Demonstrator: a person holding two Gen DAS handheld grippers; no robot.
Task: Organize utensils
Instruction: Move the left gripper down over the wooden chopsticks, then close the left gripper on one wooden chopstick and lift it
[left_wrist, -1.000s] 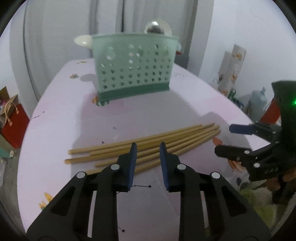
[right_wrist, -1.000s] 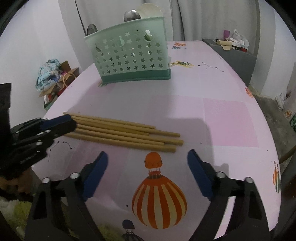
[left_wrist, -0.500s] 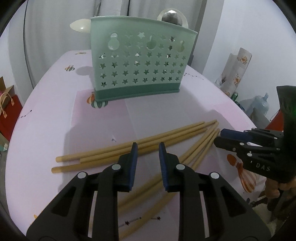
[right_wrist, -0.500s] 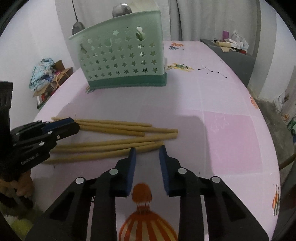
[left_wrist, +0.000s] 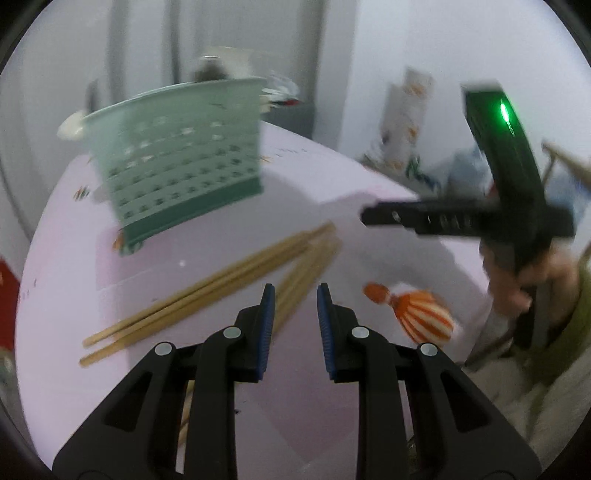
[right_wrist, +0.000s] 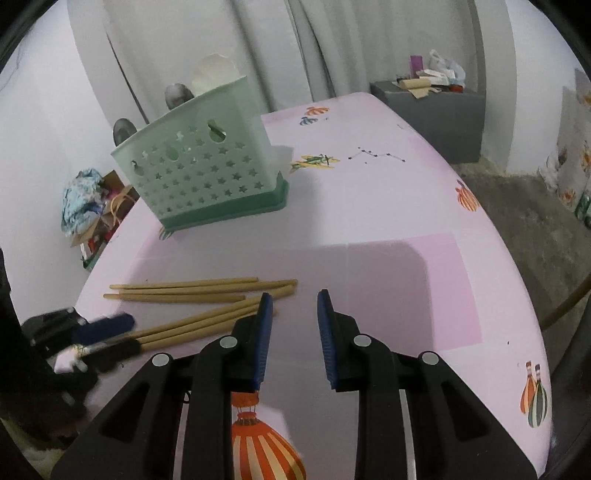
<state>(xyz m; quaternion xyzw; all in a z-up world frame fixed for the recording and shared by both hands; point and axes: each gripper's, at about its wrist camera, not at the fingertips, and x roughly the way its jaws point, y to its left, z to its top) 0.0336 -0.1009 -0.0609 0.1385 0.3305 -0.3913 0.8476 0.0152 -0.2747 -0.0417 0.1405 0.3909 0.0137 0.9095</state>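
Several wooden chopsticks (right_wrist: 192, 290) lie on the pink table (right_wrist: 369, 221) in two splayed groups, also blurred in the left wrist view as chopsticks (left_wrist: 221, 288). Behind them stands a mint-green star-holed basket (right_wrist: 207, 177) (left_wrist: 184, 147) holding a metal spoon (right_wrist: 177, 94) and a white spoon (right_wrist: 214, 72). My left gripper (left_wrist: 293, 295) hovers over the near ends of the lower group, jaws a narrow gap apart with only table between. My right gripper (right_wrist: 294, 297) stands just right of the chopstick tips, open by the same narrow gap and empty. A hand (left_wrist: 517, 284) holds the right gripper.
A striped balloon print (right_wrist: 258, 443) marks the table near its front edge. A grey cabinet (right_wrist: 428, 110) with clutter stands beyond the far right corner. Bags and cloth (right_wrist: 85, 206) are piled on the floor at left. The table drops off at right.
My right gripper's jaws went from wide to a narrow gap. The single row of chopsticks has been pushed into two splayed groups. Both views have swung right and rolled.
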